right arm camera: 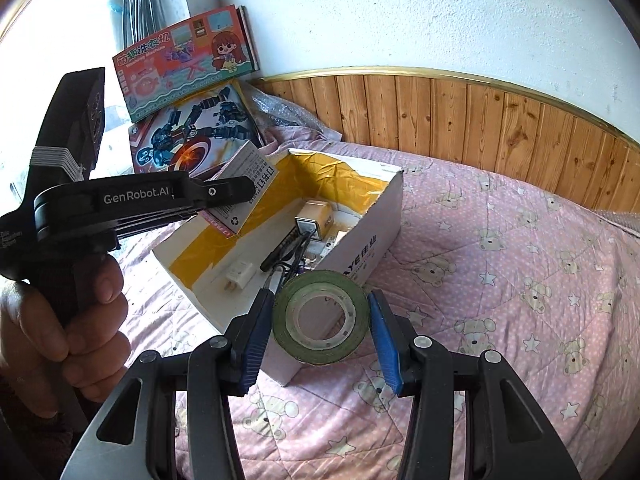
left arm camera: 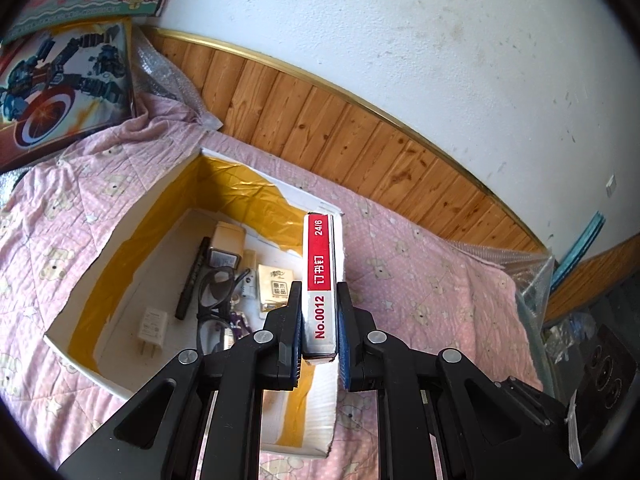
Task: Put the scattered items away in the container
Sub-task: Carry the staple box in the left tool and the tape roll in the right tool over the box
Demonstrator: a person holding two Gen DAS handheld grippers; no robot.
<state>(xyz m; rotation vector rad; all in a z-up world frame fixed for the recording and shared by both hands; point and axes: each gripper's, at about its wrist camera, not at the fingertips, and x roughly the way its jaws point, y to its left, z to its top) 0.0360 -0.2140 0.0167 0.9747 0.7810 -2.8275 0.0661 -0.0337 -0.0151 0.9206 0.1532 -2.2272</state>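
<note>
Holding staple box (left arm camera: 319, 284) clamped in my left hand-held gripper (left arm camera: 319, 300) above the open cardboard box (left arm camera: 100, 216); right hand-held gripper (right arm camera: 320, 312) grips the tape roll (right arm camera: 320, 316) just beside its near corner, over the bed (right arm camera: 520, 280).

Two toy boxes (right arm camera: 188, 60), pink quilt (right arm camera: 500, 280)

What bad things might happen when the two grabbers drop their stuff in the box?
The staple box in the left gripper hangs above the glasses in the cardboard box; dropped from here, it might knock or scratch them.
The tape roll in the right gripper is still outside the box wall, and being round it may roll away across the quilt if released early.
</note>
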